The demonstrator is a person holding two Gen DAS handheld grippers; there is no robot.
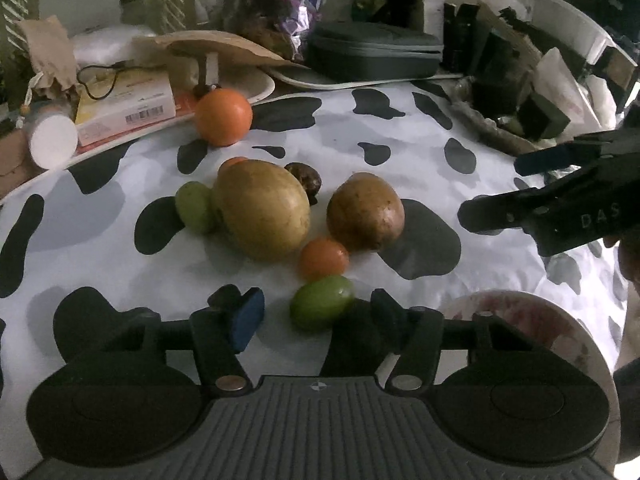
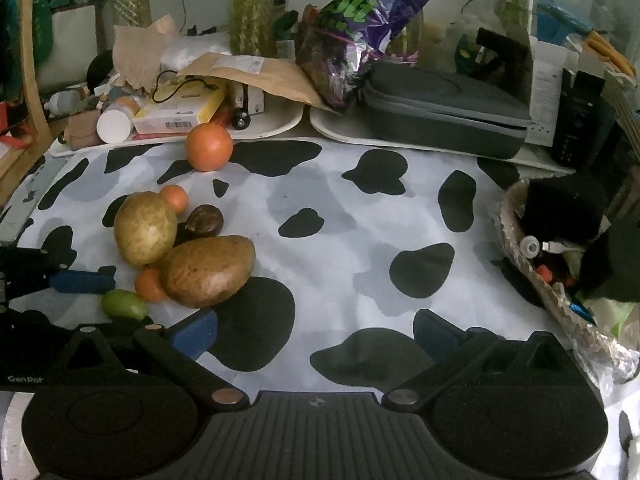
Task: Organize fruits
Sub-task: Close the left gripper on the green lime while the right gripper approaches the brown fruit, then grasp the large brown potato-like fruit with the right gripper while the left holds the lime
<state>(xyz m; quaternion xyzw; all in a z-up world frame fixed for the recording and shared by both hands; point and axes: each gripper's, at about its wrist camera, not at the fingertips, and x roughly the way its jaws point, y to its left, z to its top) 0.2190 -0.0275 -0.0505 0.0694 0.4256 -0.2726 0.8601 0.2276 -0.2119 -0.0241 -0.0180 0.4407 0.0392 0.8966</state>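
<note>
Fruits lie on a cow-print cloth (image 1: 360, 136). Two brown-yellow mangoes (image 1: 262, 210) (image 1: 365, 211), a small orange fruit (image 1: 323, 259), a green fruit (image 1: 322, 307), another green fruit (image 1: 195, 207), a dark fruit (image 1: 306, 179) and a big orange (image 1: 223, 117) show in the left wrist view. My left gripper (image 1: 316, 312) is open with the near green fruit between its fingers, not clamped. My right gripper (image 2: 316, 332) is open and empty over the cloth, right of the mango (image 2: 208, 271). It also shows in the left wrist view (image 1: 496, 190).
A round plate (image 1: 560, 328) sits at the near right of the left gripper. Trays with boxes, a grey case (image 2: 444, 108) and a purple bag (image 2: 356, 32) line the back. A foil-lined basket (image 2: 560, 280) of clutter stands at the right.
</note>
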